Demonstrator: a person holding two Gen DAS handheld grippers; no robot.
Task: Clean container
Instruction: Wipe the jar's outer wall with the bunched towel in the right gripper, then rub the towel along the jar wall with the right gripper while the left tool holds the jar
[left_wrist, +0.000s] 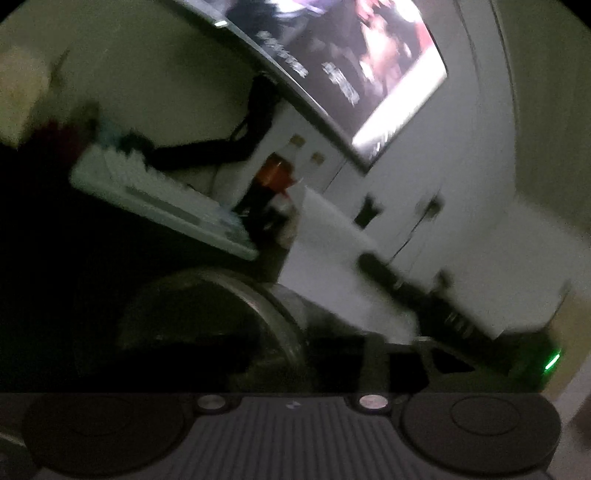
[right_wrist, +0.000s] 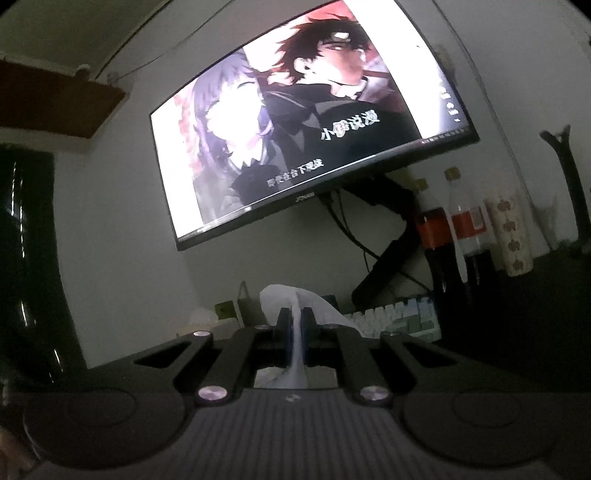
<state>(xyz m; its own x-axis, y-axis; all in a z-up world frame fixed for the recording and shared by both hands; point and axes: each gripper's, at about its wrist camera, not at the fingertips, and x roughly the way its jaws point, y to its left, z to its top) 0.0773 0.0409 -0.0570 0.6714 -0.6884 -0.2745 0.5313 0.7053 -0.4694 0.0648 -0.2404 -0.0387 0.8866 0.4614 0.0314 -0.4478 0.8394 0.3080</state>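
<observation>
**op_remote:** Biggest worry from here — my right gripper (right_wrist: 294, 325) has the tissue (right_wrist: 282, 299) pinched by one thin fold, so it could slip out once I start wiping. The container (left_wrist: 221, 321) sits low in the left wrist view, tilted, rim facing the camera, but that view is blurry and dark.

**benchrat:** What's the left claw doing?

**op_remote:** Can't tell — its fingers are lost in the murk right where the container is. If it's gripping loosely, the thing could drop onto the keyboard (left_wrist: 162, 199). Right one points level toward the monitor (right_wrist: 295, 118), and the left is rolled hard sideways.
</observation>
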